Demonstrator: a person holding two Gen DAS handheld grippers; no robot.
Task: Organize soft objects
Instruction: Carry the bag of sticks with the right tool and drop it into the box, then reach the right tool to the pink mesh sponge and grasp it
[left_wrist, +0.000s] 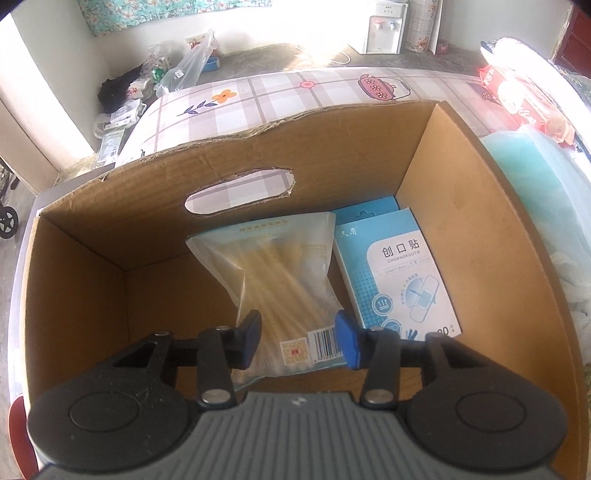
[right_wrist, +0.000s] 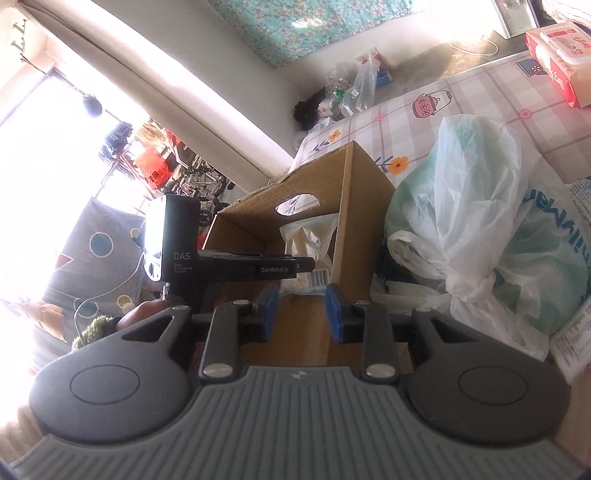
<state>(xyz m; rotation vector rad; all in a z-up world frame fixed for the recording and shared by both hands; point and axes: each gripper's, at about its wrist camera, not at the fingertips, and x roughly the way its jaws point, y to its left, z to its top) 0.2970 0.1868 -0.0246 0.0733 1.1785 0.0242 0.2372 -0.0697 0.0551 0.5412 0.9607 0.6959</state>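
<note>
Cotton-swab bag (left_wrist: 284, 280) lies in the cardboard box (left_wrist: 461, 229) directly below your left gripper (left_wrist: 299, 338), long axis running away from you; its jaws stand apart, unpressed. Your right gripper (right_wrist: 301, 312), empty and parted, sits outside the box, farther off.

Matt corrugated cardboard box (left_wrist: 461, 206), ragged torn rim. Glossy clear plastic pouch (left_wrist: 284, 269). Smooth printed paper carton (left_wrist: 402, 273). Crinkled thin plastic bags (right_wrist: 472, 206). Glossy patterned tablecloth (left_wrist: 280, 96).

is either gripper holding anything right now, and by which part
Neither holds anything. The left gripper stands open over the barcode end of the cotton swab bag in the cardboard box, pads not pressing it. The right gripper is open and empty.
</note>
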